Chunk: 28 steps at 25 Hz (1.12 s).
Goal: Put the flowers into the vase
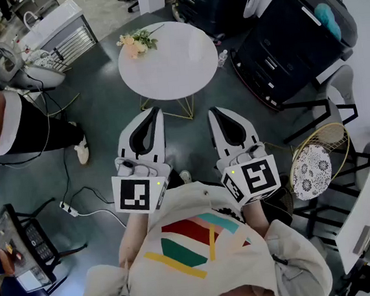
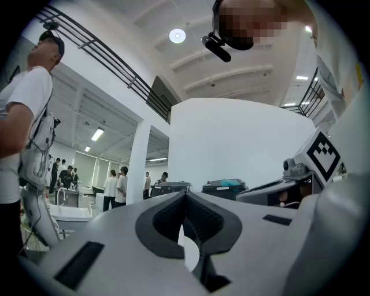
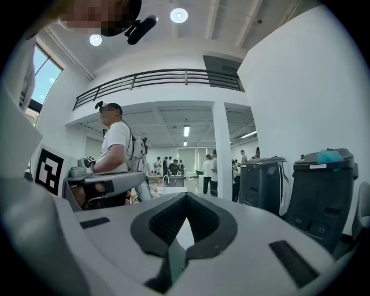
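Flowers (image 1: 137, 41) lie on their side at the far left rim of the round white desk (image 1: 171, 67), blooms out toward the edge and the thin stems trailing in toward the middle. I judge that leaves the stems free to pinch without crushing the heads. Both tools sit well short of the desk, held level and side by side close to my operator's body, which reads to me as a carrying pose before any reach begins. The left tool (image 1: 150, 110) has its jaws pressed together with nothing between them, and the right tool (image 1: 214, 111) is closed and empty as well. Both will have to open before a stem can be taken. Counting what I have: one bunch of flowers, one desk, two tools. At the desk's right rim stands one small clear thing (image 1: 221, 58), perhaps a bottle, but it is too small for me to tell. I cannot make out a vase in any view, so I would look for it before lifting anything. Two black bins (image 1: 291, 36) stand beyond the desk, and one wire chair (image 1: 319, 157) is off to the right, none of them in the reach path.
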Tool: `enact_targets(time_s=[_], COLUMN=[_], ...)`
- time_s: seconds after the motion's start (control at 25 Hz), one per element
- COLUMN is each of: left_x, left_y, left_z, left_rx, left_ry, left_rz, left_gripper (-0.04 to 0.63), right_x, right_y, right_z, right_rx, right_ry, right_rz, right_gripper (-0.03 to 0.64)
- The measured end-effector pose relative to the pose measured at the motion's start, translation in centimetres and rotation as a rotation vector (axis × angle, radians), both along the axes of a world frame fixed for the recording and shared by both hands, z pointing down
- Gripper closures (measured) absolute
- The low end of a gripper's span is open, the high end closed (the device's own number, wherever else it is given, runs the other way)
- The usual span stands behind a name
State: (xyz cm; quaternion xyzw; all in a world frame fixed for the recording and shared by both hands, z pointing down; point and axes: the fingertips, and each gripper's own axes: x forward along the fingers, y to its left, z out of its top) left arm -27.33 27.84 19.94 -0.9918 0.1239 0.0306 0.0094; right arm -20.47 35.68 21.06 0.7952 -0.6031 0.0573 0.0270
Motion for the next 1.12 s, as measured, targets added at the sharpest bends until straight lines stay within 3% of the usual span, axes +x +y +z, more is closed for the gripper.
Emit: enact_targets(time_s=[0.2, 0.36, 0.52, 0.68, 1.12], left_x=[0.1, 0.2, -0.1, -0.3, -3.4], left_y=[-0.7, -0.8, -0.3, -0.6, -3.3], left_z=[0.2, 0.4, 0.5, 0.6, 1.5], left_rx=[0.007, 0.012, 0.012, 0.017, 0.008], left_ry=[-0.007, -0.026, -0.041, -0.052, -0.072], left_rz=[-0.031, -0.023, -0.007, -0.004, -0.091], left_gripper=[0.588, 0.588, 0.588, 0.588, 0.588], right_x=[-0.4, -0.3, 0.6, -0.1, -0.7], right_y=[0.2, 0.5, 0.8, 0.9, 1.1], right_z=[0.5, 0.2, 0.7, 0.6, 4.1], right_rx=[0.011, 0.076, 0.057, 0.088, 0.050], right_ry=[-0.019, -0.124, -0.116, -0.156, -0.274], right_rz=[-0.010, -0.023, 0.042, 0.018, 0.040], right_gripper=[0.606, 0.606, 0.606, 0.606, 0.606])
